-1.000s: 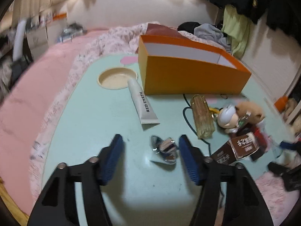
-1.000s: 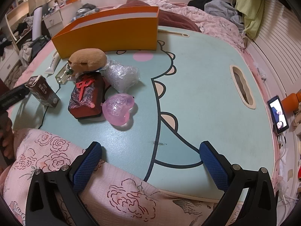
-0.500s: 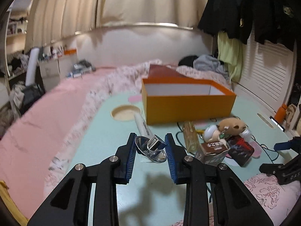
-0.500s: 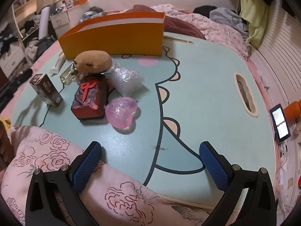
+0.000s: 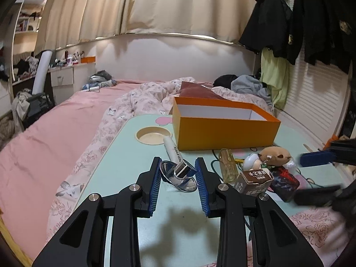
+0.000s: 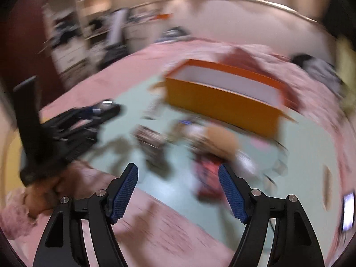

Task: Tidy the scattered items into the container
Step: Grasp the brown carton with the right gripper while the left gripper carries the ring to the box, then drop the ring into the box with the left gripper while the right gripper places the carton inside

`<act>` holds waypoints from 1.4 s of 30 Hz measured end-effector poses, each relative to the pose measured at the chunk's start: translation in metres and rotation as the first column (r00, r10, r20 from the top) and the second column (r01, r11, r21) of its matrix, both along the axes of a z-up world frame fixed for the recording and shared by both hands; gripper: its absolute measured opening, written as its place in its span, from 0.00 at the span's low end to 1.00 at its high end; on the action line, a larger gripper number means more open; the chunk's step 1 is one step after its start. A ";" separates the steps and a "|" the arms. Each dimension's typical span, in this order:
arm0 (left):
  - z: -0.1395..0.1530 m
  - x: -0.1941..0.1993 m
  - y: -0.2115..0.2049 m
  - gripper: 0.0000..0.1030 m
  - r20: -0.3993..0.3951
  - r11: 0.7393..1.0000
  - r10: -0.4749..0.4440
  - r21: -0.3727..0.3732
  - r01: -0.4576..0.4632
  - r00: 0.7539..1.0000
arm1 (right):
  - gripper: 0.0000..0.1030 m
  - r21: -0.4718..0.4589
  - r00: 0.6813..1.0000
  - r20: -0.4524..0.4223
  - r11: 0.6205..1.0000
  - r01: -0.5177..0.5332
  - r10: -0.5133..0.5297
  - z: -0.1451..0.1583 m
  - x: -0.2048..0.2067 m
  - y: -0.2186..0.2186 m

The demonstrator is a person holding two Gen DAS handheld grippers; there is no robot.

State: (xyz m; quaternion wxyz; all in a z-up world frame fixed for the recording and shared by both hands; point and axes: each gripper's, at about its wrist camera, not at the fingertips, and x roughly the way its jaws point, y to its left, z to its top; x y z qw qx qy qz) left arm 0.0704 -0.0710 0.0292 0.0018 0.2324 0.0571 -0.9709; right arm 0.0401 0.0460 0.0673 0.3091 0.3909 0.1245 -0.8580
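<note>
Silver clip (image 5: 179,174) clamped between left gripper (image 5: 179,179) jaws, above table (image 5: 124,162)

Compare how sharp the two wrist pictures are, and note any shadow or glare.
Left wrist view: sharp; the left gripper holds a shiny metal clip that glints, and casts a dark shadow on the table; only the right gripper is smeared. Right wrist view: heavy motion blur; the orange box is streaked, only the gripper's own fingers are crisp.
</note>
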 end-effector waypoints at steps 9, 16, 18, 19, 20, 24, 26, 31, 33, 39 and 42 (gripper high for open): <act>-0.001 0.001 -0.002 0.31 -0.006 1.000 -0.004 0.008 0.004 1.000 | 0.65 0.160 0.989 0.048 0.976 -0.148 0.142 -0.032 -0.033 -0.068; -0.001 0.002 -0.002 0.31 -0.003 1.000 -0.005 0.014 0.005 1.000 | 0.18 0.055 0.985 0.145 0.993 -0.100 0.091 -0.048 -0.032 -0.047; -0.002 0.002 -0.001 0.31 0.000 1.000 -0.006 0.009 0.006 1.000 | 0.18 -0.012 0.990 0.134 0.999 -0.046 0.047 -0.044 -0.030 -0.031; -0.001 0.002 -0.001 0.31 0.002 1.000 -0.009 0.005 0.009 1.000 | 0.18 -0.041 0.993 0.120 0.999 -0.014 0.019 -0.042 -0.027 -0.022; -0.001 0.002 0.000 0.31 0.003 1.000 -0.012 0.001 0.012 1.000 | 0.18 -0.063 0.994 0.109 0.998 0.006 0.001 -0.040 -0.025 -0.017; 0.002 0.002 0.005 0.31 0.002 1.000 -0.025 -0.019 0.025 1.000 | 0.18 -0.131 0.996 0.059 0.989 0.075 -0.068 -0.031 -0.011 0.006; 0.007 0.000 0.010 0.31 0.009 0.999 -0.034 -0.036 0.035 0.999 | 0.18 -0.164 0.991 0.033 0.978 0.130 -0.126 -0.025 -0.008 0.019; 0.028 -0.005 0.024 0.31 0.007 0.995 -0.081 -0.062 0.081 0.997 | 0.18 -0.251 0.983 0.035 0.951 0.182 -0.179 -0.007 -0.020 0.039; 0.037 -0.012 0.027 0.31 0.009 0.993 -0.110 -0.030 0.110 0.994 | 0.18 -0.252 0.982 0.020 0.950 0.187 -0.188 -0.001 -0.023 0.044; 0.071 -0.061 0.036 0.31 0.056 0.986 -0.167 0.005 0.167 0.984 | 0.18 -0.275 0.979 -0.019 0.943 0.189 -0.202 0.022 -0.045 0.058; 0.084 -0.098 0.045 0.31 0.094 0.983 -0.183 -0.009 0.184 0.979 | 0.18 -0.292 0.971 -0.042 0.933 0.212 -0.234 0.042 -0.075 0.068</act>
